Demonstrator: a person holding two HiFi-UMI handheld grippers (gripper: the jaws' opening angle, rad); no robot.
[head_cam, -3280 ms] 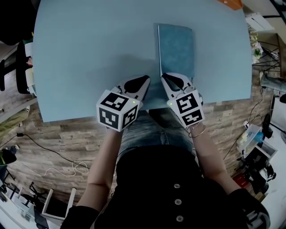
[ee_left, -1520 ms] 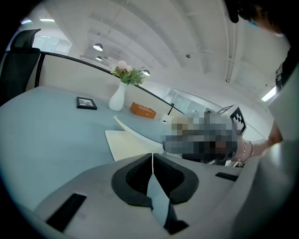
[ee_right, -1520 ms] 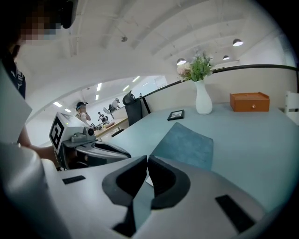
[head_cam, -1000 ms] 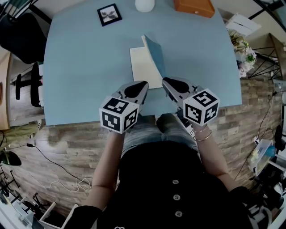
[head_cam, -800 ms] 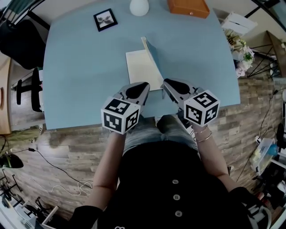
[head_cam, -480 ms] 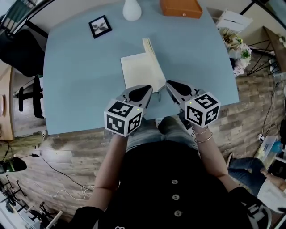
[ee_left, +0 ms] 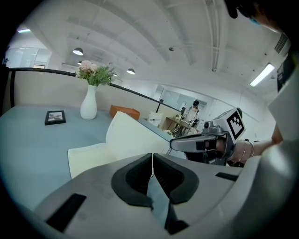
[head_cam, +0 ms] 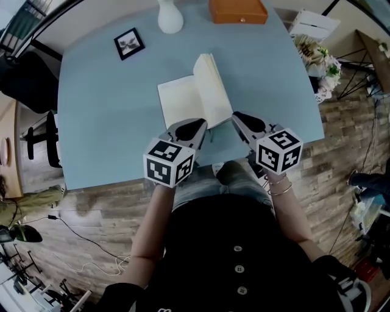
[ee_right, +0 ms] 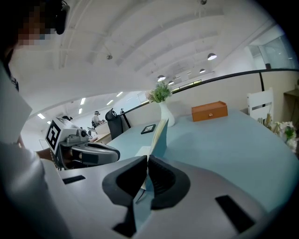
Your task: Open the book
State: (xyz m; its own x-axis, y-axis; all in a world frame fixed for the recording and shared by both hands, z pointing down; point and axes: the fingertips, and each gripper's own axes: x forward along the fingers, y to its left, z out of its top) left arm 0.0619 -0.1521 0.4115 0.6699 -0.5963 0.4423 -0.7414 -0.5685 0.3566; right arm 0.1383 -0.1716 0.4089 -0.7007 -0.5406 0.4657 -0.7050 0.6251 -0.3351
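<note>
Lying near the middle of the pale blue table [head_cam: 97, 103], the book [head_cam: 195, 97] is half open: one matte cream leaf flat, the rest leaning up on its thin blue cover. The right gripper [head_cam: 236, 117] looks pinched shut on that cover's near edge (a slim hold); if the smooth board slips free, the stack could flop shut. The left gripper [head_cam: 201, 125], jaws together and empty, hovers beside the flat page. Beyond stands a rounded white vase [head_cam: 169, 18].
</note>
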